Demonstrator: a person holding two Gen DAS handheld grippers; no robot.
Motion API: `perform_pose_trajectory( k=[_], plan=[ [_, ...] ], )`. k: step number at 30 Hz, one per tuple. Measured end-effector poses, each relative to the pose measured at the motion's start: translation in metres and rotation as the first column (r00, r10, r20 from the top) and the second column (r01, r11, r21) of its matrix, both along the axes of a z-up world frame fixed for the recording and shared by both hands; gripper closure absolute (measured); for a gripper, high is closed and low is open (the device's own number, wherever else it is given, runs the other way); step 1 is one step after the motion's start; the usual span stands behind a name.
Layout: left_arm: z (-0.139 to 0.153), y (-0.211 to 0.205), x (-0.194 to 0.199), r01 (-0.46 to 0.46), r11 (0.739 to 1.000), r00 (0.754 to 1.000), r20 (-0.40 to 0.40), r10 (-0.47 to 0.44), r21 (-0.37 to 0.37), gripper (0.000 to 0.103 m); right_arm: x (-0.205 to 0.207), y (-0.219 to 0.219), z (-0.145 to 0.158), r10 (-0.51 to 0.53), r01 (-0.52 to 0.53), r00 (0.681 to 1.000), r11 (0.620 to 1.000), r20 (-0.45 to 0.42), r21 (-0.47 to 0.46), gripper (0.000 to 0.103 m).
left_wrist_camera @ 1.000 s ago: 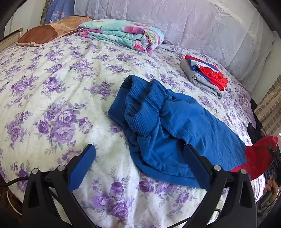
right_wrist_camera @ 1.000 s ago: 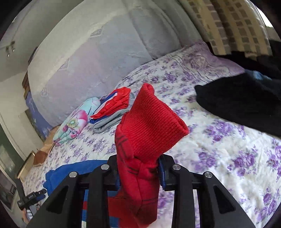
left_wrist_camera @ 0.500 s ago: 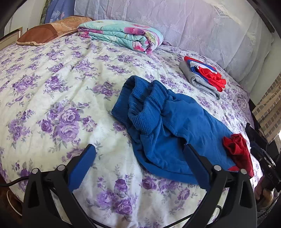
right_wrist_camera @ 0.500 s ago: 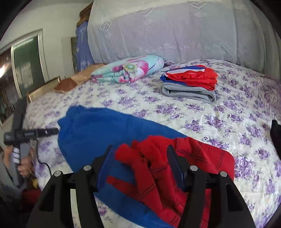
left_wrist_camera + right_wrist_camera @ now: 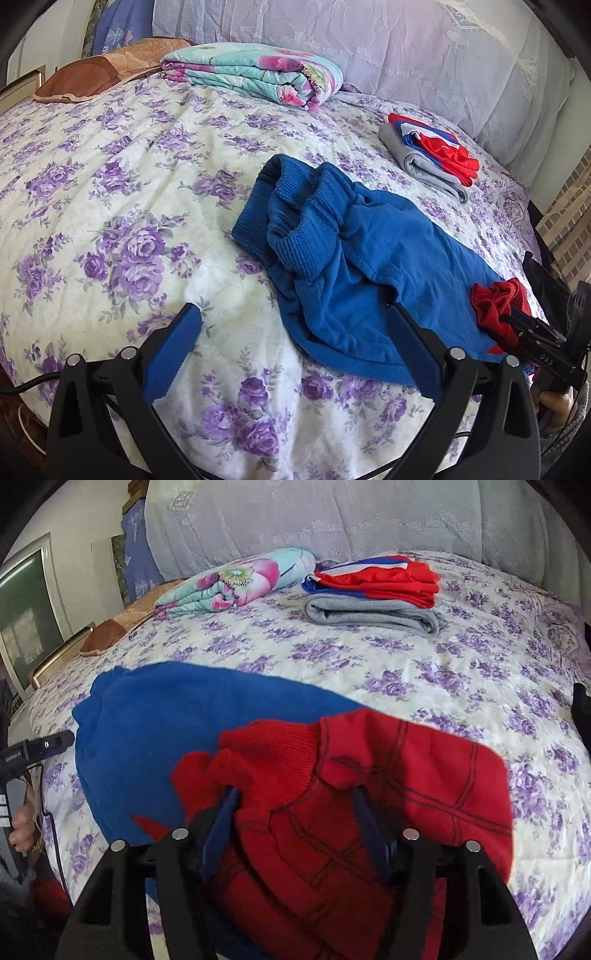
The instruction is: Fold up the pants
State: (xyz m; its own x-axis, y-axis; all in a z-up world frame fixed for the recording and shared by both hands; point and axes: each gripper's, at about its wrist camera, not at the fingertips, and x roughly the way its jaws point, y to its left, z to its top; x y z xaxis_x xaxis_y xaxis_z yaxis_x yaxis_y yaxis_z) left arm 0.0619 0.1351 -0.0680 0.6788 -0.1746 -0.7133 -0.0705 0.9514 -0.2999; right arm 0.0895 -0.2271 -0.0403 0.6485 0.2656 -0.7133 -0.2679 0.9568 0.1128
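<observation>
The right hand-held gripper [image 5: 295,812] has just been opening, its jaws apart around the pants [image 5: 369,775]' red cuff. At nine o'clock, the left hand-held gripper [image 5: 291,321] gapes empty over the bed [image 5: 110,184].

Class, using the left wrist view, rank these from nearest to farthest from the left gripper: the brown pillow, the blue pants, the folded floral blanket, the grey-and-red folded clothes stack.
1. blue pants, just ahead of the left gripper, toward its right side.
2. grey-and-red folded clothes stack, farther back on the right.
3. folded floral blanket, at the head of the bed.
4. brown pillow, far back left corner.
</observation>
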Motion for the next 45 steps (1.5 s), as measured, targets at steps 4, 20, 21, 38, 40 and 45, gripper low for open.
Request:
perform_pose_trajectory(
  k=[4,20,21,38,40,45],
  plan=[
    [0.000,-0.001,0.000,-0.001,1.000,1.000,-0.001,0.001,0.010,0.005,-0.009,0.010,0.026,0.020,-0.021,0.996,1.000,0.083,0.018,0.038],
    [-0.003,-0.006,0.002,0.001,0.999,1.000,-0.008,0.000,0.052,0.005,-0.001,0.055,0.001,0.178,-0.178,0.984,0.984,-0.012,-0.001,0.021],
    [-0.003,-0.005,0.002,0.000,0.999,1.000,-0.011,0.001,0.048,0.005,-0.003,0.060,-0.004,0.194,-0.194,0.981,0.980,-0.009,-0.034,0.020],
    [-0.003,-0.017,0.056,-0.012,1.000,0.999,-0.029,0.012,0.014,0.005,-0.071,-0.083,0.027,-0.153,0.126,0.980,0.973,0.128,0.194,0.008],
    [-0.003,-0.021,0.056,-0.034,0.999,0.999,-0.030,0.036,0.040,0.005,-0.068,-0.093,0.022,-0.175,0.147,0.978,0.964,0.111,0.221,0.008],
    [0.000,-0.026,0.052,-0.073,0.995,0.997,-0.030,0.075,0.070,0.016,-0.063,-0.104,0.009,-0.186,0.163,0.980,0.953,0.069,0.254,0.007]
  ],
)
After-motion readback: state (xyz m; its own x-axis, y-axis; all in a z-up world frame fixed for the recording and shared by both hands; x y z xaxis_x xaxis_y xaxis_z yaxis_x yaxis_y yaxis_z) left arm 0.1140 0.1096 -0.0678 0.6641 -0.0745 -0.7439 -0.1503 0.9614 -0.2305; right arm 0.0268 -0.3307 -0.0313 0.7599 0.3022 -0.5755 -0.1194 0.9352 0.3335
